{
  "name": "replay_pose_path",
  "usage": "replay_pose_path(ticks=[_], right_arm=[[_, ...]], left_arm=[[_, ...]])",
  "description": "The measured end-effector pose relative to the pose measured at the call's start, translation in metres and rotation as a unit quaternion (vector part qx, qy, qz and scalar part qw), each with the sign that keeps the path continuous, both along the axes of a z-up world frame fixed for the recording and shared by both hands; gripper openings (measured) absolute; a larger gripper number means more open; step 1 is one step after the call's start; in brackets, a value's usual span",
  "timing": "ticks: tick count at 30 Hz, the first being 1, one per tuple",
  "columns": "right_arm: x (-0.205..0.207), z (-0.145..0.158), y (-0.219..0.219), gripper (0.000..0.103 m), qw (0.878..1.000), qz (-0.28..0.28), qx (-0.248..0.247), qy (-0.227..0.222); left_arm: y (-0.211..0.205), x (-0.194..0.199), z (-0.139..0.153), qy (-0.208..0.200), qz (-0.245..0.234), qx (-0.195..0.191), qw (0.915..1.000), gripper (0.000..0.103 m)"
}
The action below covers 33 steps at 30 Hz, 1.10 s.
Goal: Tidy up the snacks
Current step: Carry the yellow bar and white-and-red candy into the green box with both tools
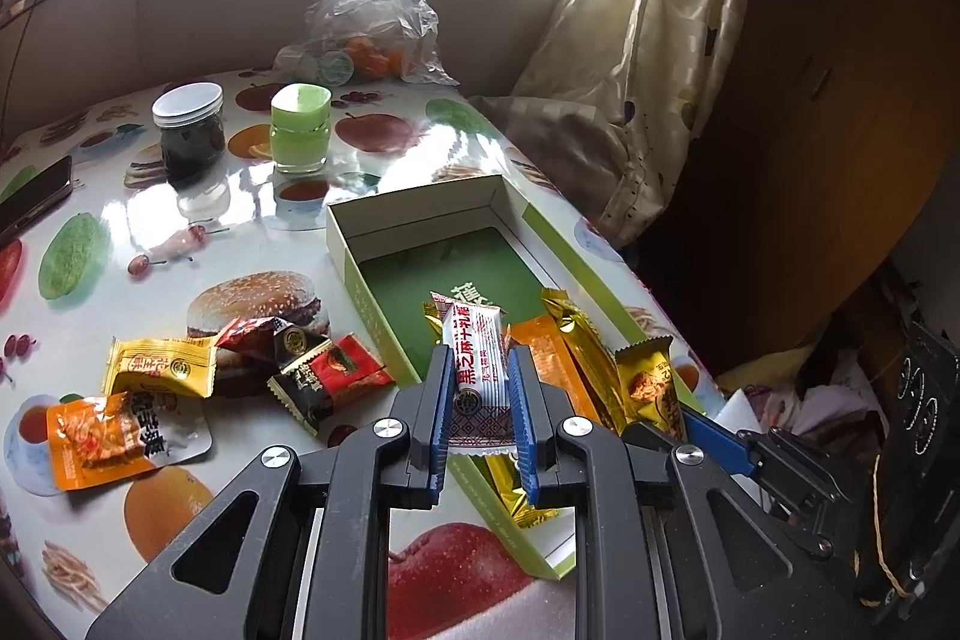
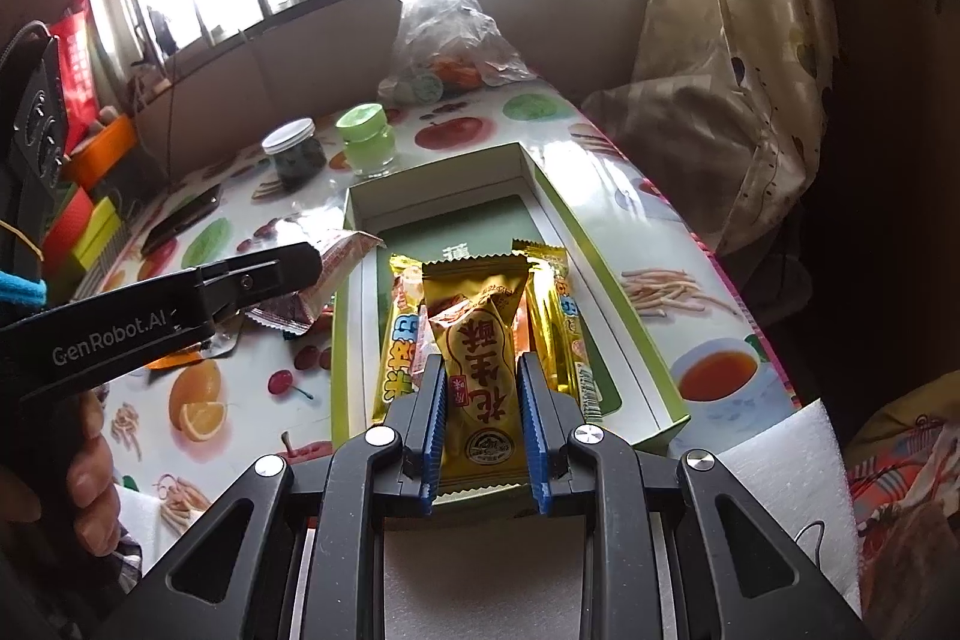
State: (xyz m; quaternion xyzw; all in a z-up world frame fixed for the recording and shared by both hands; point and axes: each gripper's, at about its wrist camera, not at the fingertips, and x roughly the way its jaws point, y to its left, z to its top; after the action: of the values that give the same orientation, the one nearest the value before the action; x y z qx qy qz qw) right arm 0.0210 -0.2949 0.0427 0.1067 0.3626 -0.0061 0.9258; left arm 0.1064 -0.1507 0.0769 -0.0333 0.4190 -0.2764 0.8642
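Observation:
My left gripper (image 1: 480, 361) is shut on a white snack bar (image 1: 477, 370) with red lettering, held over the near left edge of the open green box (image 1: 384, 226). My right gripper (image 2: 480, 370) is shut on a gold peanut-crisp packet (image 2: 480, 340), held above the box's near end (image 2: 600, 244). Gold packets (image 2: 555, 316) lie inside the box under it; they also show in the left wrist view (image 1: 579, 346). Loose snacks lie left of the box: a yellow packet (image 1: 162, 364), a red-black packet (image 1: 324, 376) and an orange packet (image 1: 102, 436).
A dark jar (image 1: 189, 130) and a green jar (image 1: 300, 127) stand behind the box. A plastic bag (image 1: 366, 22) sits at the table's far end, a phone (image 1: 36, 199) at the left. The table's right edge (image 1: 600, 232) borders a curtain (image 1: 648, 40).

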Motion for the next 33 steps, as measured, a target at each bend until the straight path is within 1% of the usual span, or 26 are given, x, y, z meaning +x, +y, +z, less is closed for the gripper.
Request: replay_pose_path(ticks=[8,15,25,31,33], right_arm=[[0.015,-0.01,-0.008,0.022,1.0,-0.013,-0.012,0.019],[0.028,-0.022,-0.012,0.022,0.999,-0.018,-0.019,0.037],[0.041,-0.025,-0.007,0.022,0.998,-0.018,-0.048,0.034],[0.048,-0.025,-0.002,0.022,0.996,-0.015,-0.084,0.033],[0.049,-0.026,-0.001,0.023,0.995,-0.013,-0.089,0.032]], left_arm=[[-0.012,0.011,-0.008,0.007,-0.005,0.002,1.0,0.019],[-0.017,0.021,-0.019,0.018,0.002,0.007,0.9998,0.019],[-0.028,0.029,-0.031,0.031,-0.004,0.019,0.9993,0.019],[-0.031,0.031,-0.036,0.035,-0.005,0.022,0.9991,0.019],[-0.031,0.031,-0.036,0.036,-0.006,0.02,0.9991,0.019]])
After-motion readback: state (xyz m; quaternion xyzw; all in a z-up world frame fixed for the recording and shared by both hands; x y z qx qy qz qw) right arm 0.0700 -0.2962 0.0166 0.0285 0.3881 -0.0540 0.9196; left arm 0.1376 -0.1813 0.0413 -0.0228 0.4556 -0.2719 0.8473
